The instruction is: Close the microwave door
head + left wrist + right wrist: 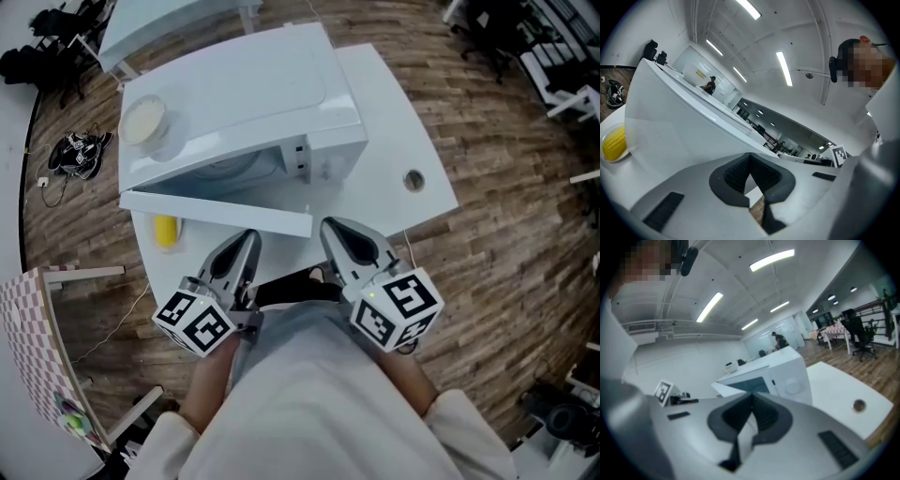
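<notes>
Microwave door [220, 213]: open, swung out from the left side of the oven's front. In the head view it lies as a long white panel across the front of the desk, toward the person. In the left gripper view [684, 131] it fills the space ahead of the tool
Microwave [262, 94]: white, on the white desk [398, 131], with its control side at the right. The cavity is open and the glass turntable [230, 169] shows inside. It is also seen in the right gripper view [787, 373]
Left tool [251, 236]: its jaws are pressed together at the tips with nothing between them [749, 158]. It points at the near face of the door and is very near it. I cannot tell if it touches
Right tool [330, 227]: its jaws are also pressed together and empty [752, 398]. It is just beside the free right end of the door and points toward the microwave
Marker cubes: one on each tool, left [194, 323] and right [398, 307], both close to the person's body
Bowl [142, 120]: pale and round, on top of the microwave at its left rear corner
Yellow corn cob [165, 230]: on the desk left of the tools, partly under the door. The left gripper view shows it in a shallow white dish [614, 143]
Round cable hole [413, 179]: in the desk, right of the microwave
Wooden floor [506, 206]: around the desk
</notes>
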{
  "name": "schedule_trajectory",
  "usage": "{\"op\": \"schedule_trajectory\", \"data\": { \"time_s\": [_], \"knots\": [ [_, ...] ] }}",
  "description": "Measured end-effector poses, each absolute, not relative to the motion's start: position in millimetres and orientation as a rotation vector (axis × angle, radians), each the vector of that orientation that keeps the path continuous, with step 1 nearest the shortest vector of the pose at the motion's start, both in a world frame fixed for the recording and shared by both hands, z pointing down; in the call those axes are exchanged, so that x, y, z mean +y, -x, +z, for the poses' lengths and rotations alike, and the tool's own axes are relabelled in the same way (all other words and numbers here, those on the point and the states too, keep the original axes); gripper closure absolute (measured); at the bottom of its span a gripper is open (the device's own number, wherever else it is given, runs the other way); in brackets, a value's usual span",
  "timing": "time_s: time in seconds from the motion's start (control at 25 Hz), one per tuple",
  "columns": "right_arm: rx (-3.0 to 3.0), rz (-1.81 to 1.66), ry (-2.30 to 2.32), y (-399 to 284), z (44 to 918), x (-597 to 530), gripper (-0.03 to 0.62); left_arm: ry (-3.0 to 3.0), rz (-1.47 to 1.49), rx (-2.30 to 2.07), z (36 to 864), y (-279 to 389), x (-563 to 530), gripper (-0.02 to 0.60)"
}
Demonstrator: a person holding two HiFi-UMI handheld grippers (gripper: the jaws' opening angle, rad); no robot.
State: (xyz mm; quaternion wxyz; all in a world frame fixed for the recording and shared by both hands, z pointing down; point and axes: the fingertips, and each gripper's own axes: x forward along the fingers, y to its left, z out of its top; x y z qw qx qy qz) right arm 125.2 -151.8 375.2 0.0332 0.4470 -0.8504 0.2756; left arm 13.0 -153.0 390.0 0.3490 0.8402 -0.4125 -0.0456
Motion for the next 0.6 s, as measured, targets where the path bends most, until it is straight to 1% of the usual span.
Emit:
{"op": "schedule_trajectory", "data": {
  "time_s": [0.6],
  "knots": [
    [-2.597,0.881,-1.385,-129,379,-172,0.572,-2.151,-0.135,-1.064,392,-17,-190,0.563]
  ]
}}
